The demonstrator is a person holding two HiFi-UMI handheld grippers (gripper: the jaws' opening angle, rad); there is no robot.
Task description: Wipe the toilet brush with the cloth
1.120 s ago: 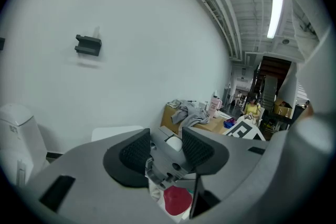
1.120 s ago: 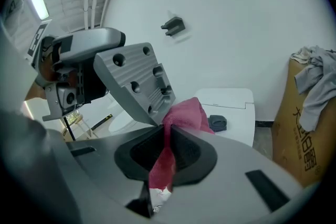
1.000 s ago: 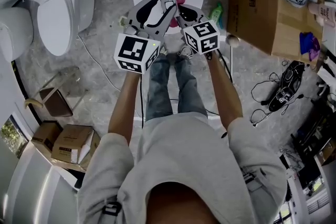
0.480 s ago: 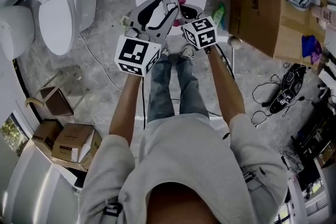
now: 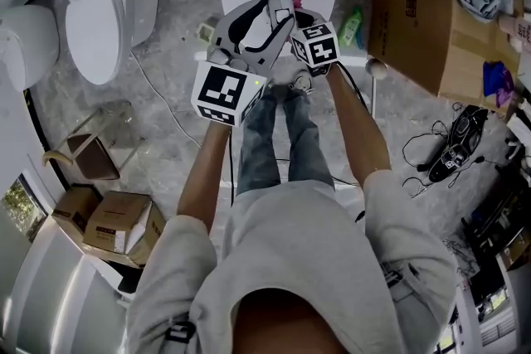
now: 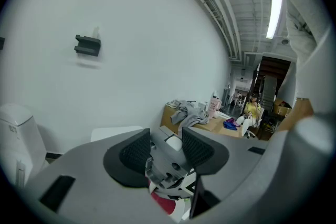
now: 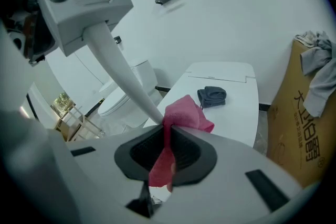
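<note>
In the right tongs (image 7: pixel 167 152), the cloth (image 7: pixel 186 113) hides the toilet brush (image 7: pixel 118 68) end.

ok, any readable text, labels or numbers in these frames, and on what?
Cardboard box: large dark characters on its side, not legible enough to quote.
Small cartons on the floor: label print too small to read.
Pink cup: print too small.
Marker cubes: square patterns only, no words.

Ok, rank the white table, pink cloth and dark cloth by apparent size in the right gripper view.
1. white table
2. pink cloth, gripped in the right tool; its closeness to the camera inflates it
3. dark cloth
</note>
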